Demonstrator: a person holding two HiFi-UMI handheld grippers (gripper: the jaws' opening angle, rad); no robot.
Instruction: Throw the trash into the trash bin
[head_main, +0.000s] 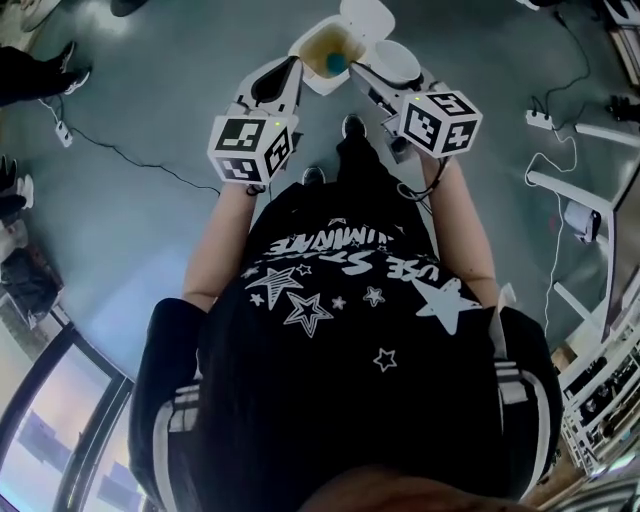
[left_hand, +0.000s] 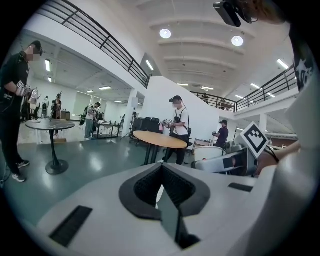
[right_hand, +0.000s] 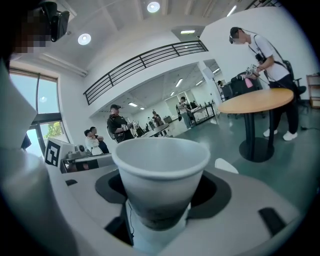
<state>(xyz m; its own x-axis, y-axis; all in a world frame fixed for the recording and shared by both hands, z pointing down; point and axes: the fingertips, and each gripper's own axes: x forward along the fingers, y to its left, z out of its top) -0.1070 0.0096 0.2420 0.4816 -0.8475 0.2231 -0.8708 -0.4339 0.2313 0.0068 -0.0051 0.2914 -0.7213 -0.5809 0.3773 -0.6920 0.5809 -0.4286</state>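
Observation:
In the head view my left gripper (head_main: 292, 62) reaches forward, and its jaws sit on the near edge of an open white food box (head_main: 350, 25). The box holds brownish residue and a blue-green lump (head_main: 336, 63). The left gripper view shows the pads (left_hand: 150, 187) nearly together, with only a thin white sliver between them. My right gripper (head_main: 385, 68) is beside it, shut on an upright, empty white paper cup (right_hand: 160, 175), which also shows in the head view (head_main: 398, 58). No trash bin is visible.
I stand on a grey-green floor (head_main: 150, 220). A cable and power strip (head_main: 540, 118) lie to the right, beside a white frame (head_main: 585, 195). Ahead are a round wooden table (left_hand: 160, 139), a black round table (left_hand: 50, 125) and several people standing.

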